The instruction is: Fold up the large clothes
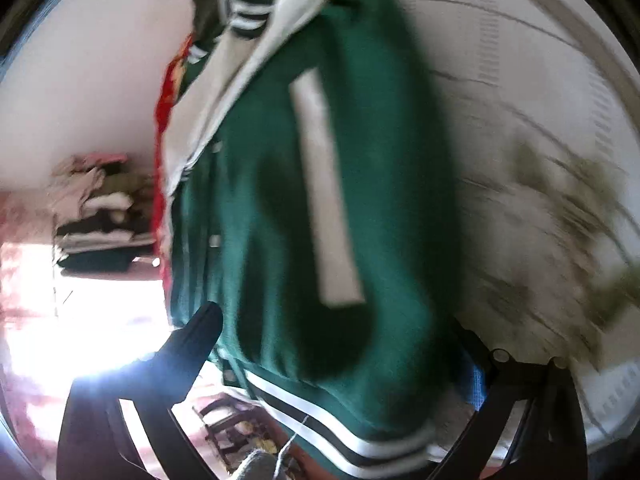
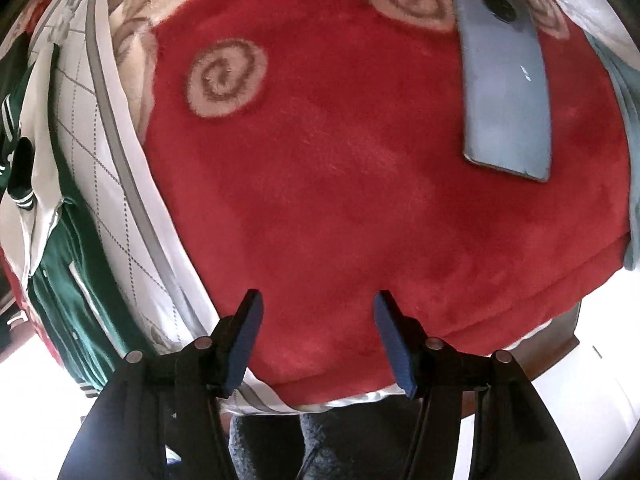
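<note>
Green jacket held for folding

The left gripper (image 1: 332,364) clamps the jacket (image 1: 320,200) hem, lifting it; the right gripper (image 2: 318,336) hangs wide and empty above the red blanket (image 2: 340,200), free to help.

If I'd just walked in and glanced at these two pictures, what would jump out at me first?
Probably the green jacket with its white stripe and striped cuffs, filling the middle of the left camera's blurred view. Next, the bright red blanket with beige swirls that fills the right camera's view, a grey phone lying on it at upper right, and the open right gripper above its near edge.
</note>
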The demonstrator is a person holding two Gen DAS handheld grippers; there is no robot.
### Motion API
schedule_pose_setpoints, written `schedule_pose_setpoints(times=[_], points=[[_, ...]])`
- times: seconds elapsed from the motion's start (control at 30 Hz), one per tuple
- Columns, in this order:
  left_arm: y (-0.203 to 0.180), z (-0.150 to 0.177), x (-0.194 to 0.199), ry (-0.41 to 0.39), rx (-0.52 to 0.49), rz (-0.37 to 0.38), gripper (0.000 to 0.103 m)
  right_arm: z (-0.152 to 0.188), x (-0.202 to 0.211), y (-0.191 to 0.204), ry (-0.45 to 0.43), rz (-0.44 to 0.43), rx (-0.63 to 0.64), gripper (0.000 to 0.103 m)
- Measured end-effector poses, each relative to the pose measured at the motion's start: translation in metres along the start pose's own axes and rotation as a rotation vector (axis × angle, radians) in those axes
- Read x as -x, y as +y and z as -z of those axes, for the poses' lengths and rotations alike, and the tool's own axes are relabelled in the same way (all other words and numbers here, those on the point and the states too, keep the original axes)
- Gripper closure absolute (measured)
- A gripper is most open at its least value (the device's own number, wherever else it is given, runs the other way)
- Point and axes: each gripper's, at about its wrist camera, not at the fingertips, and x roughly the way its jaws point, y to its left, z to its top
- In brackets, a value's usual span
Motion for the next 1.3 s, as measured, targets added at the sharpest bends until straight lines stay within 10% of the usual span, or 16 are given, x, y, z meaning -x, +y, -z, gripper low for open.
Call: schedule_pose_setpoints(times=[0.3,0.4,0.47,0.63,0.83,1.03,1.1,1.3], points=[[0.066,-0.027,-0.044,0.087,0.172,-0.074,0.000,-0.030,-0.009,0.076,-0.013,-0.158,0.130,0.043],[0.086,-0.032,-0.049,0.107,0.230,-0.036,0.002,-0.056,-0.013,0.118,-0.030,-0.342,0.240,0.040],[0.094,-0.033,-0.051,0.110,0.253,0.014,0.015,-0.071,-0.014,0.144,-0.029,-0.477,0.312,0.038],[0.101,-0.035,-0.042,0.075,0.263,0.159,0.083,-0.114,-0.039,0.202,0.040,-0.767,0.377,0.029],[0.112,-0.039,-0.043,0.051,0.273,0.206,0.087,-0.141,-0.077,0.262,0.147,-0.957,0.384,0.024],[0.130,-0.033,-0.036,0.015,0.304,0.253,0.089,-0.151,-0.070,0.291,0.162,-0.986,0.320,0.030],[0.143,-0.029,-0.037,0.002,0.323,0.287,0.090,-0.141,-0.074,0.310,0.119,-0.908,0.280,0.079],[0.209,-0.008,-0.041,-0.048,0.395,0.420,0.091,-0.102,-0.007,0.355,0.021,-0.727,0.330,0.084]])
